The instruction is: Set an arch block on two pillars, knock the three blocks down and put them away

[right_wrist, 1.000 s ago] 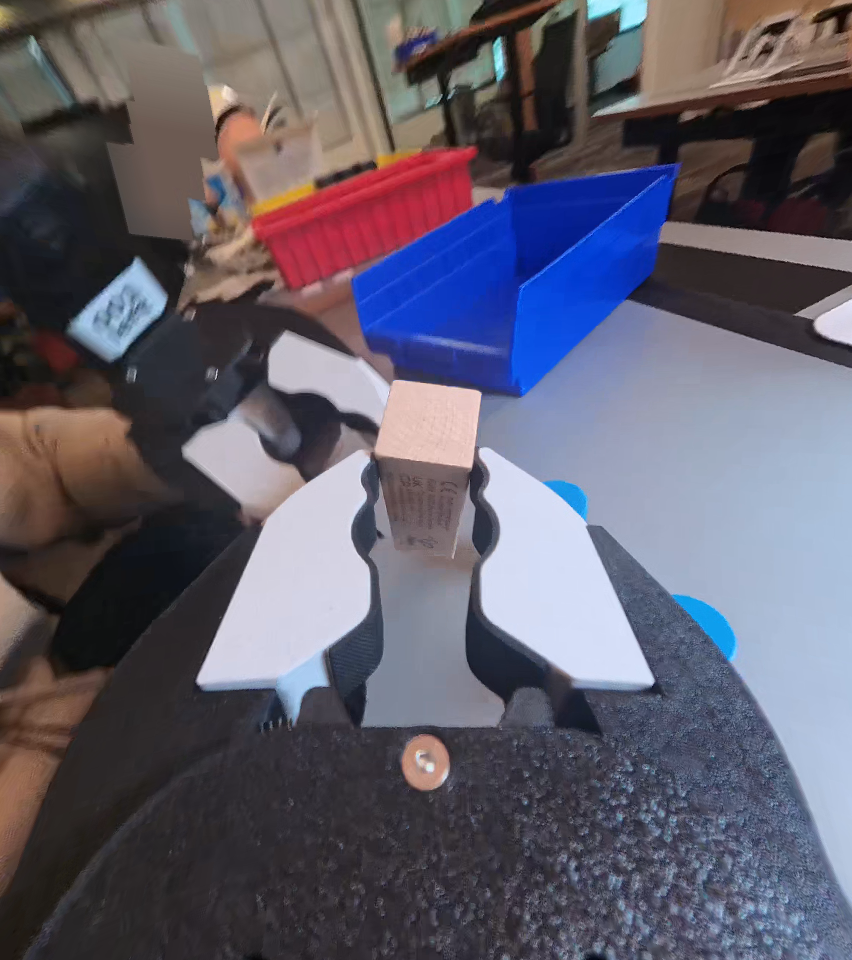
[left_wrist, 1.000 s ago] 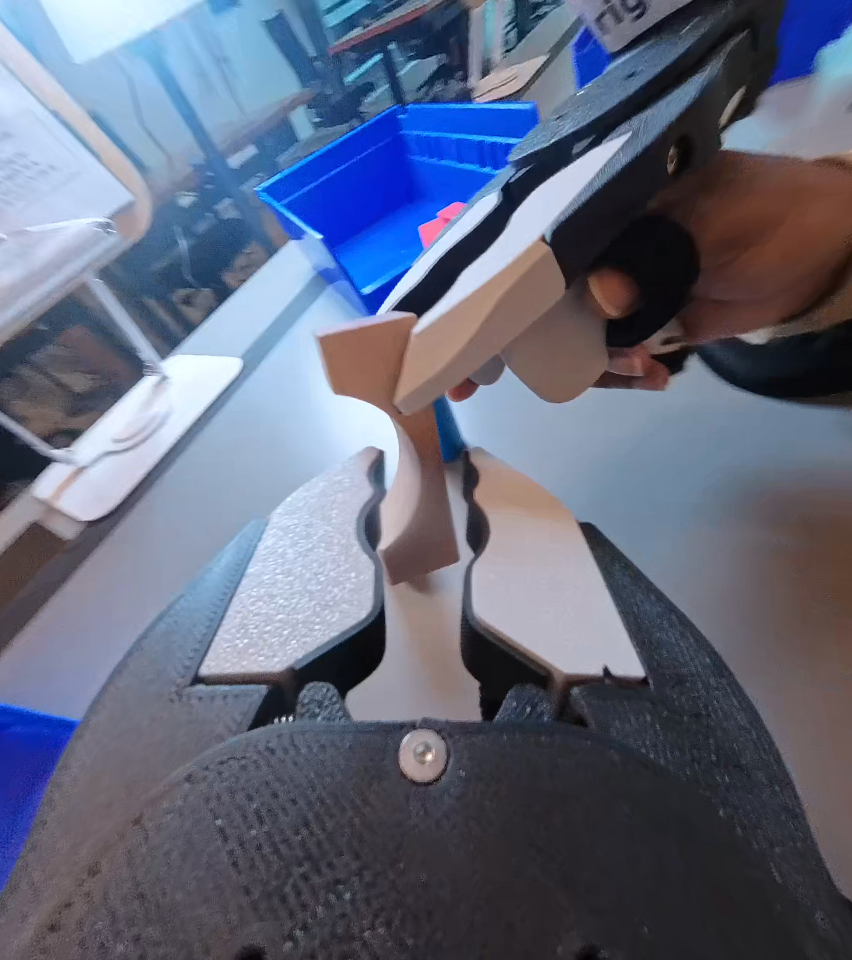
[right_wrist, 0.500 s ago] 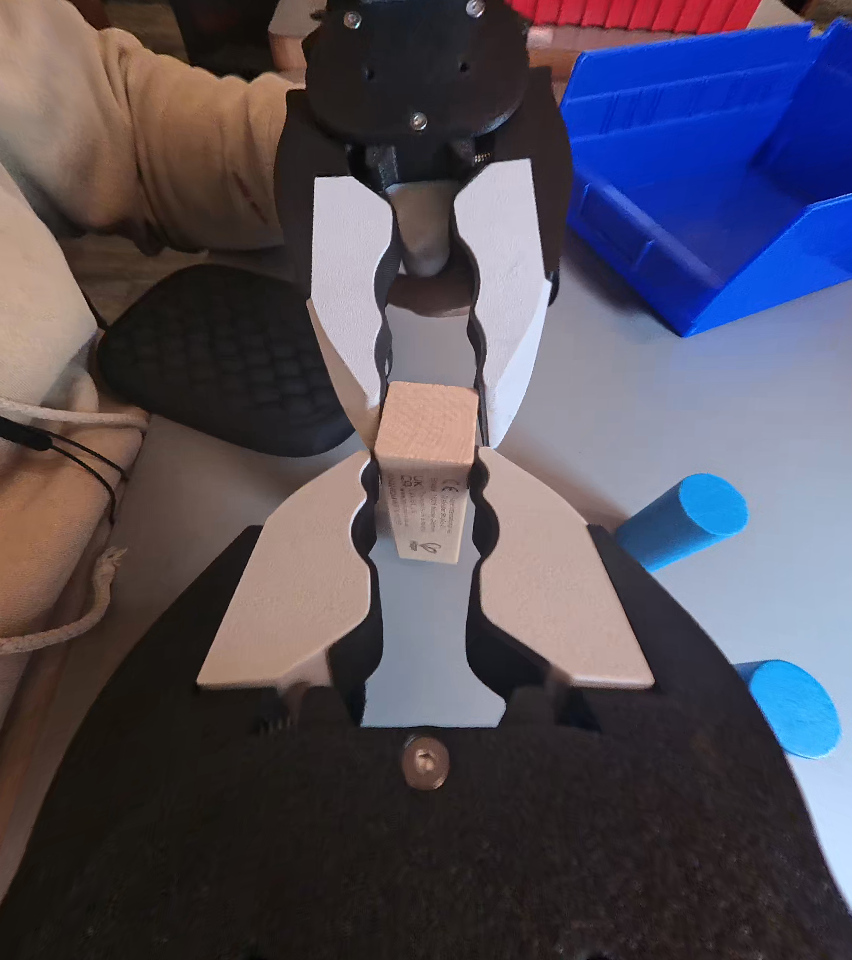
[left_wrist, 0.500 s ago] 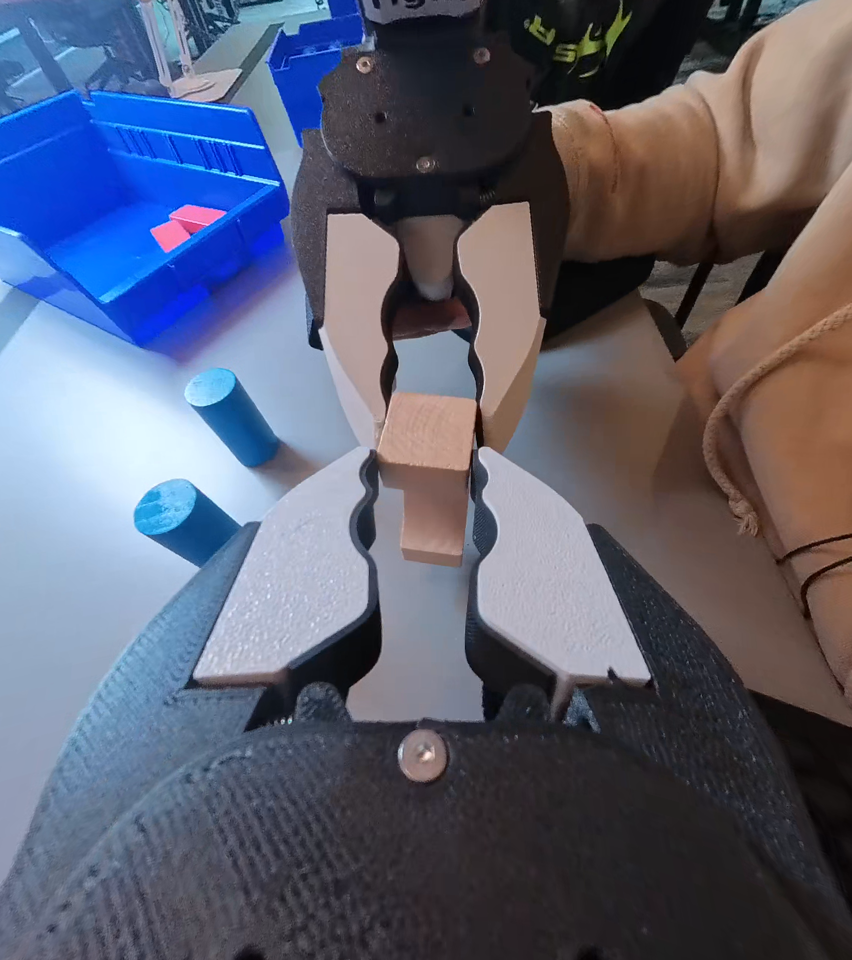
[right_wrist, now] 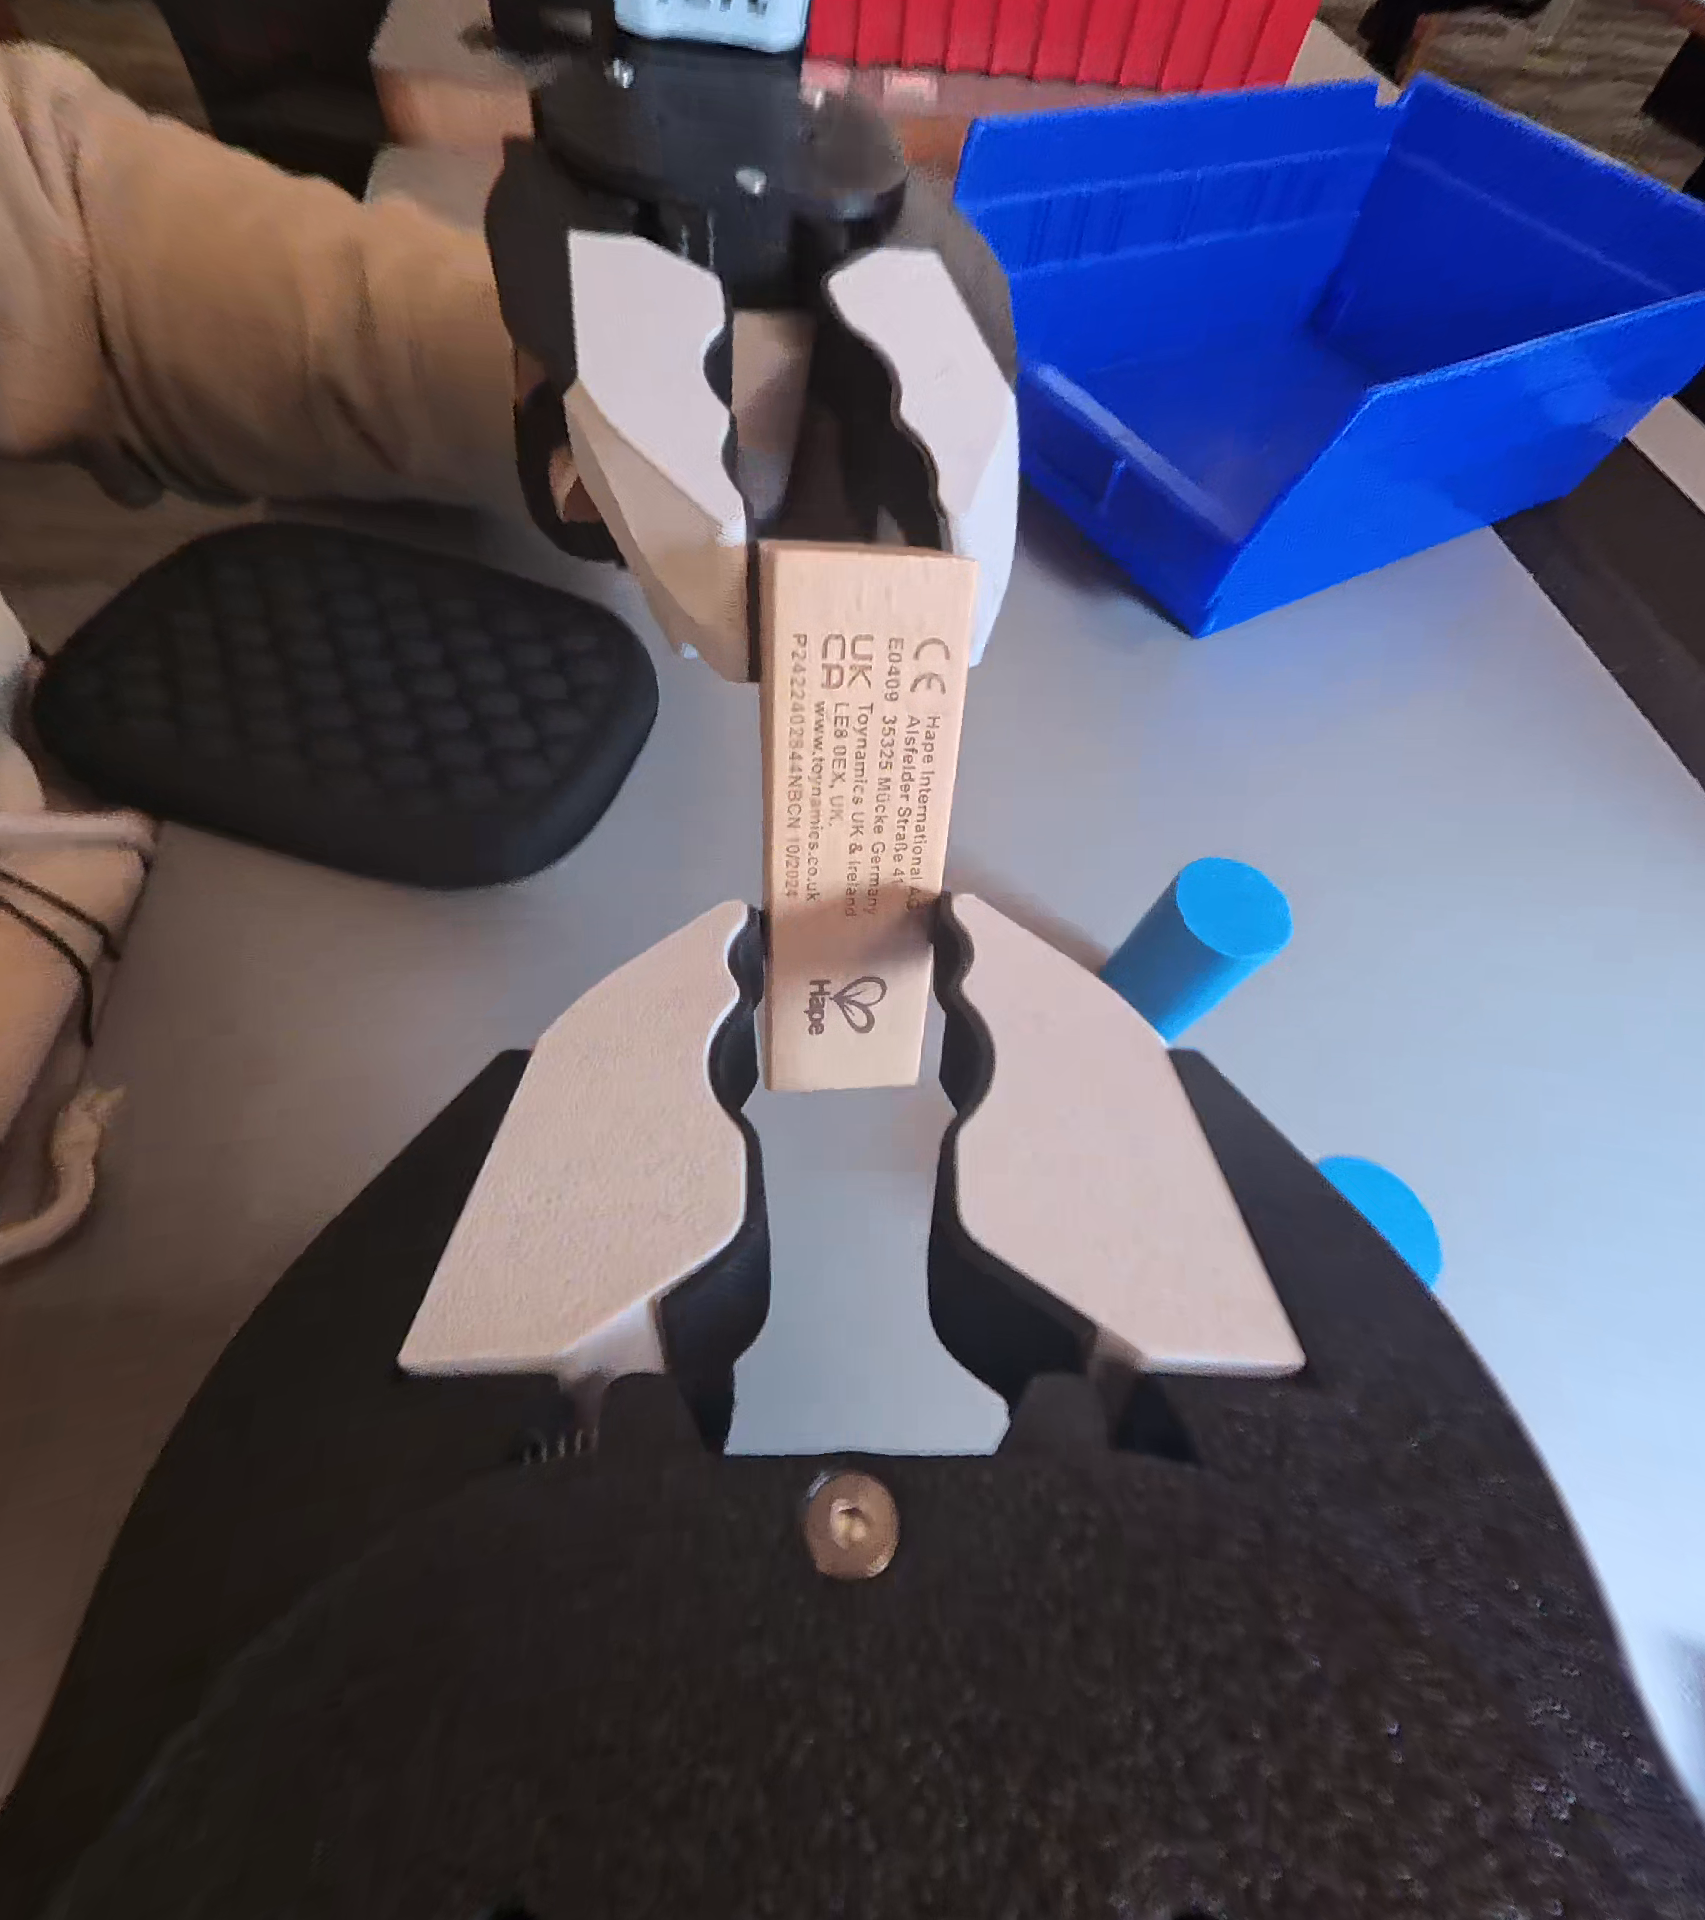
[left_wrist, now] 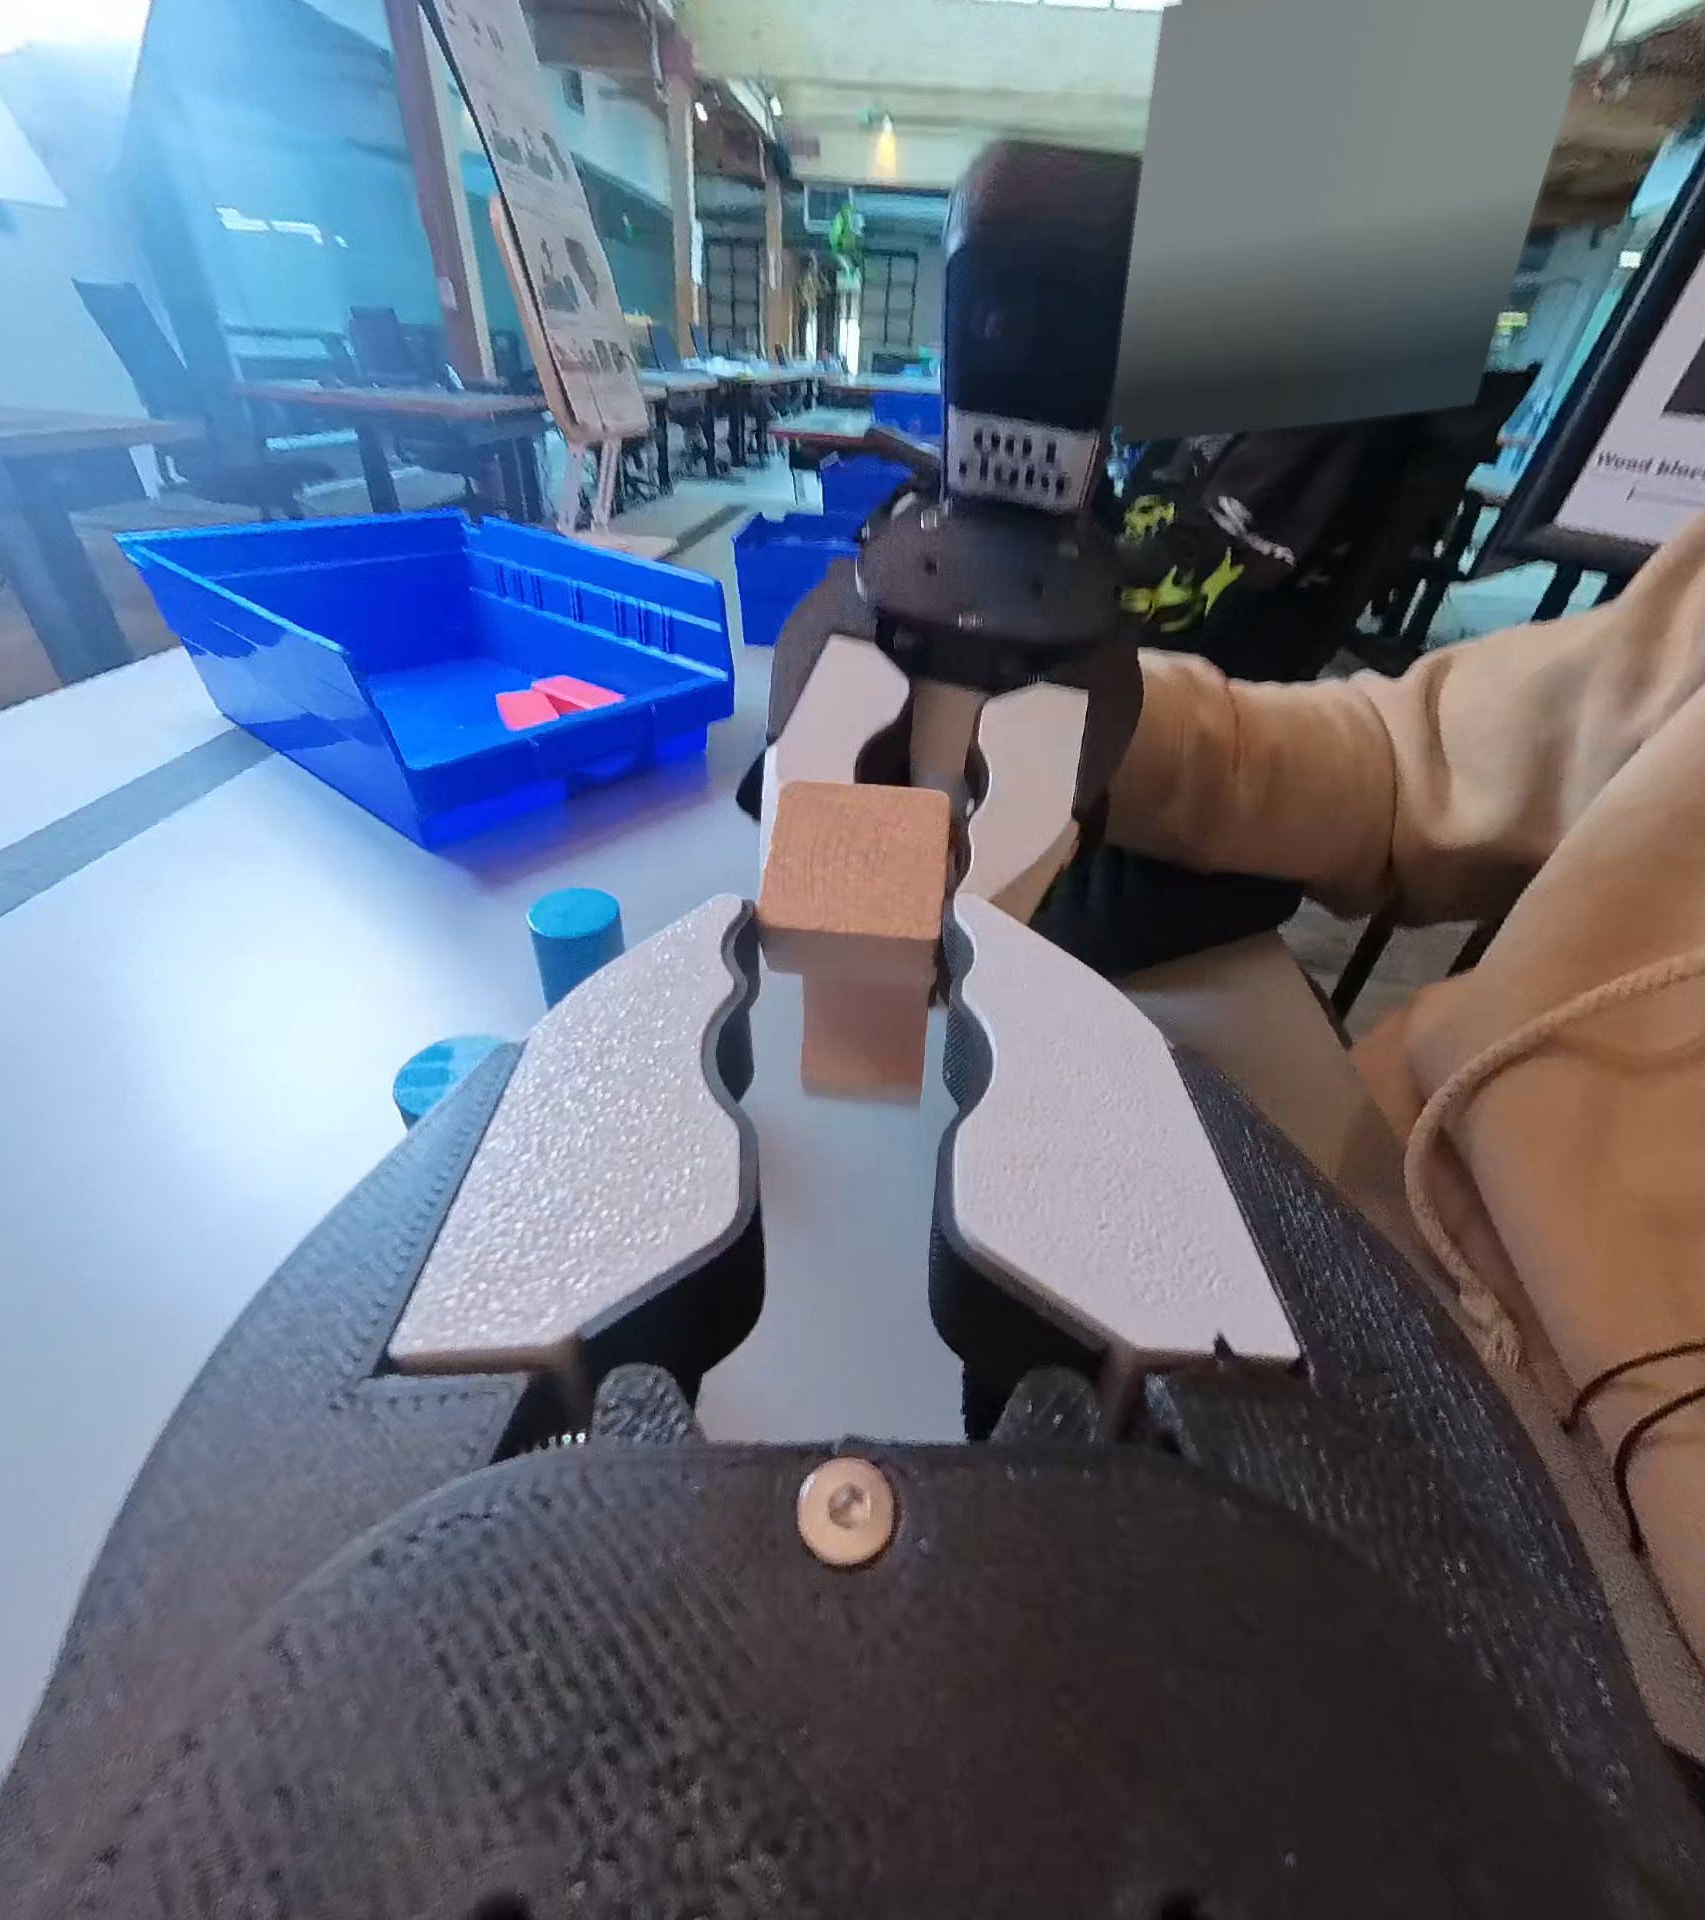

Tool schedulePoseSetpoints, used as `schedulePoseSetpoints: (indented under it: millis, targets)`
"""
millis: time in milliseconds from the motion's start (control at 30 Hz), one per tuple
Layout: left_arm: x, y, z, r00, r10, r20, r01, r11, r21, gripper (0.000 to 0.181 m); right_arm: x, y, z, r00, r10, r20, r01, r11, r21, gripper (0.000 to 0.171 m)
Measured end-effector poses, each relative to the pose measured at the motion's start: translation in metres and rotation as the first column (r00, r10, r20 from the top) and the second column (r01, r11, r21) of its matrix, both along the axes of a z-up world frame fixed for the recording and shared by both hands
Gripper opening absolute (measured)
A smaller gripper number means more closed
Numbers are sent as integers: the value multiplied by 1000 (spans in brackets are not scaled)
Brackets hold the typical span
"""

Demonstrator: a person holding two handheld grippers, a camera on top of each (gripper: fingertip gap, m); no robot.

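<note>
Both grippers have tipped since half a second ago: the left wrist view now looks out level across the table instead of down on it, and in the right wrist view the arch block (right_wrist: 853,821) shows its long printed face where before only its end showed.

Going left to right in the left wrist view: at nine o'clock, bare white table (left_wrist: 131,1091). At ten to eleven o'clock sits a blue bin (left_wrist: 328,665) with two red pieces (left_wrist: 557,698) inside. Below it, near nine to ten o'clock of the fingertips, one blue pillar (left_wrist: 573,940) stands upright and a second pillar (left_wrist: 437,1075) pokes out just beside the left gripper's body, its pose unclear. At centre, the left gripper (left_wrist: 850,940) is closed to the block's width, pinching one end of the wooden arch. At twelve o'clock the right gripper (left_wrist: 931,821) faces back, clamped on the far end. At three o'clock, a person's beige sleeve (left_wrist: 1450,831).

In the right wrist view, the right gripper (right_wrist: 848,997) nips the near end and the left gripper (right_wrist: 858,561) the far end; another blue bin (right_wrist: 1347,343) lies at one o'clock.

So the arch is carried two-handed, off the table, apart from both pillars. By my reading it has yet to be set across them, so the knocking down and putting away are all still ahead.
</note>
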State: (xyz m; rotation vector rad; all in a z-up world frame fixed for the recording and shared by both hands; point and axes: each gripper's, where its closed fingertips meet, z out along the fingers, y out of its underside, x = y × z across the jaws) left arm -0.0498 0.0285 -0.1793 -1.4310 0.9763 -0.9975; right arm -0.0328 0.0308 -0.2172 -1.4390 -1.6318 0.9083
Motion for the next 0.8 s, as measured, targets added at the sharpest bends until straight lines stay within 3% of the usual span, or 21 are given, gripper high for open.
schedulePoseSetpoints:
  millis: [167,300,800]
  targets:
    - [3,-5,-41,974,-33,-225,42,999,33,34,21,-2,-29,978,21,207,-31,998,46,31]
    - [9,-8,-72,933,-59,-355,62,998,-4,33,25,-6,-40,960,39,277,-58,997,59,31]
    - [8,-12,-123,802,-74,-593,64,997,-39,34,31,-7,-75,907,51,418,-76,996,45,32]
